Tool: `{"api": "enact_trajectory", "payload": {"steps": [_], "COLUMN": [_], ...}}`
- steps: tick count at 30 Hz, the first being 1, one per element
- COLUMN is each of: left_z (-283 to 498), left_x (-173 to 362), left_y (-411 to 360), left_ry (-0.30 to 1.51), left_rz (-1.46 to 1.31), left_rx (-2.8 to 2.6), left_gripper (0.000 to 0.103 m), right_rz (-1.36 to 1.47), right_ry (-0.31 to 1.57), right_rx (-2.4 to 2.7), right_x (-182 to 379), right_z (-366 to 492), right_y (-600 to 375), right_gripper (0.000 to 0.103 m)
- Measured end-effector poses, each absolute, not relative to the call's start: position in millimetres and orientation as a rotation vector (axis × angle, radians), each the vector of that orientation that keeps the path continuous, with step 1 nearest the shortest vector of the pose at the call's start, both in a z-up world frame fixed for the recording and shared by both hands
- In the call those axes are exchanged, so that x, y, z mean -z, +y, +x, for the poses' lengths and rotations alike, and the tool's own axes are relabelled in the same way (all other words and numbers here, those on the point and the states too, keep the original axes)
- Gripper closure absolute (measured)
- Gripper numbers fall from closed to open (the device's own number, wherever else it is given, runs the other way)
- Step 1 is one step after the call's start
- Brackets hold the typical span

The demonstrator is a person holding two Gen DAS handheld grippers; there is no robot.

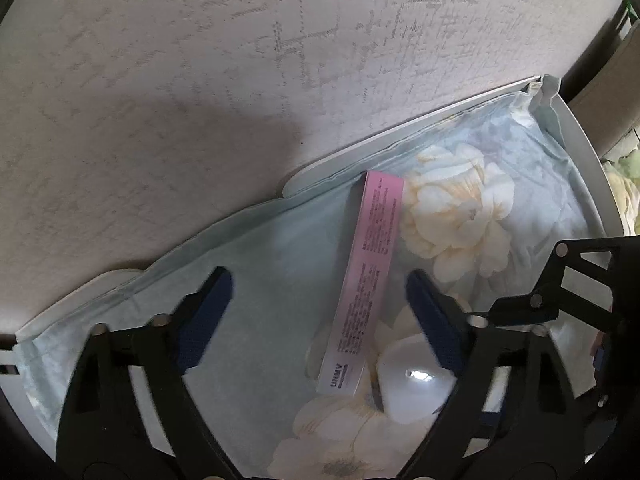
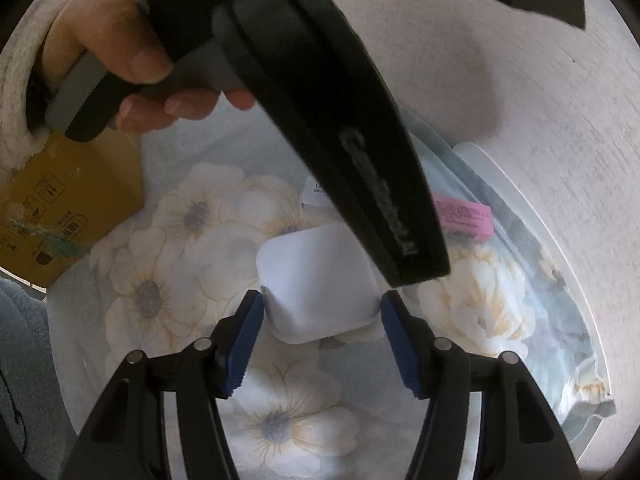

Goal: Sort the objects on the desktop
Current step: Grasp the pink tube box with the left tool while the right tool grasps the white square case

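White rounded case (image 2: 318,282) sits between the blue pads (image 2: 244,344) of the right gripper (image 2: 322,344), on a floral cloth (image 2: 168,240). The left pad touches the case's side; the right pad is at its corner, though contact there is hard to confirm, so a firm grip cannot be told. The jaws are about half spread.

Left gripper (image 1: 316,316) is above the same cloth, its jaws wide and nothing pressed between the pads. Its fingers (image 1: 206,316) straddle a long pink box (image 1: 362,280) with fine print, lying flat and running away from the camera. The right finger is just beside the box's long edge, while the left finger is well apart from it. The white case lies at the near end of the pink box, partly under the right finger.

Further out, the cloth lines a shallow white tray (image 1: 576,148) resting on a pale textured tabletop (image 1: 200,80). In the right wrist view, the left gripper's black body crosses the upper frame, with a hand (image 2: 120,48) in a fuzzy cuff on its handle. A yellow-brown carton (image 2: 60,208) is at the cloth's left edge.
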State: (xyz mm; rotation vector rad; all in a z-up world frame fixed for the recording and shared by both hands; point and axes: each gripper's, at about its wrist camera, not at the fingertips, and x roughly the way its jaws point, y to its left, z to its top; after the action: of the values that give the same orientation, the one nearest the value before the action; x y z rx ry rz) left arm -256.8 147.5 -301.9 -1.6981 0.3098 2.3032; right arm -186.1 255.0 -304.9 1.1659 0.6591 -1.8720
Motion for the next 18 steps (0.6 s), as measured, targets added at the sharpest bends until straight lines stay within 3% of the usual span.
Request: {"api": "enact_trajectory", "payload": {"steps": [2,8,12,16,17,18], "left_z": [-257,-253,-252,-252,-252,-252], "left_x": [307,314,313,313,312,312], "left_y": [150,149,148,149,148,148], "left_ry": [0.328,0.305,0.312,0.307,0.307,0.31], "left_rz": [-1.715,-1.729,-1.725,-1.729,-1.729,-1.73], "left_rx": [-2.286,-2.24,-2.239,-2.241,-2.242,-2.241], "left_gripper": [0.036,0.058,0.063,0.067,0.073,0.073], "right_rz": [1.159,1.142,1.162,1.154,1.156,1.143], "right_ry": [0.661,0.688,0.759,0.725,0.718,0.715], "right_rx": [1.865,1.824,1.776,1.763,1.76,1.769], "right_x": [305,304,311,310,311,310], "right_z": [-186,-184,-183,-185,-186,-185], "right_y": [255,253,247,249,250,251], "right_gripper": [0.046,0.043,0.036,0.035,0.036,0.044]}}
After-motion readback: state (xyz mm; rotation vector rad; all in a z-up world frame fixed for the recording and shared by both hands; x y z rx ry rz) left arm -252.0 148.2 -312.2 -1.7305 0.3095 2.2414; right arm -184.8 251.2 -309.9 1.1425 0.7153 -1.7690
